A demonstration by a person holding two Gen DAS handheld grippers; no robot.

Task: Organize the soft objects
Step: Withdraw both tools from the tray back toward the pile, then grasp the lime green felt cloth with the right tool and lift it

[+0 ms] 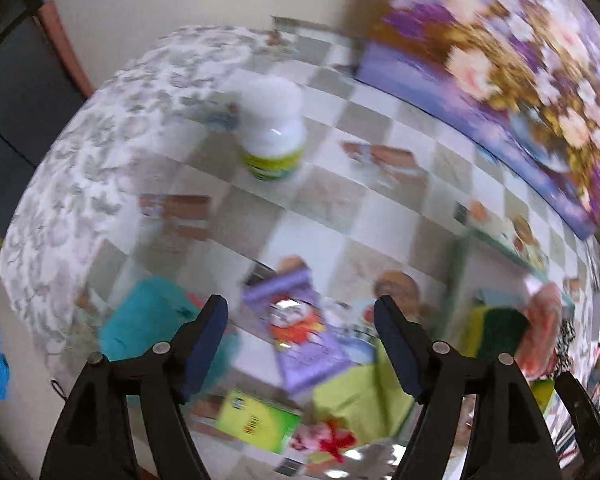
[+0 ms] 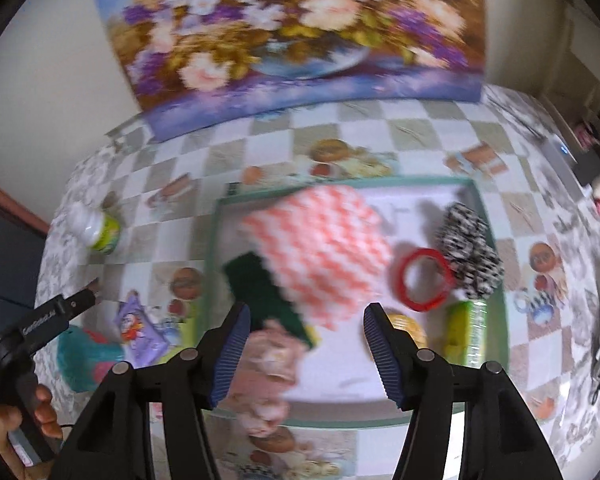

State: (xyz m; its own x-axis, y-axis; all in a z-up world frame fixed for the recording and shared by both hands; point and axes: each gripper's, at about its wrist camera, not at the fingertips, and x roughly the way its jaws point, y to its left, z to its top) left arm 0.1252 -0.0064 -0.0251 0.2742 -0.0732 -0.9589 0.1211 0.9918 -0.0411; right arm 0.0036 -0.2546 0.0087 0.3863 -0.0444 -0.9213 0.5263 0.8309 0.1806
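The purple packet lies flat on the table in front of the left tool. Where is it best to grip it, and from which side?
Probably by its near lower edge, from above. The purple packet lies flat and thin, between the teal cloth and the lime cloth, so the sides are crowded. The left tool hovers open right over it; tilting one finger under the free edge seems easiest.

Left gripper (image 1: 300, 344) and right gripper (image 2: 306, 350) both gape wide, holding nothing.

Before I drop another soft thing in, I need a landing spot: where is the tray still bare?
The tray is bare along its near edge, below the red ring, and in the far corner beside the zebra cloth. The left half is crowded by the pink chevron cloth and sponge.
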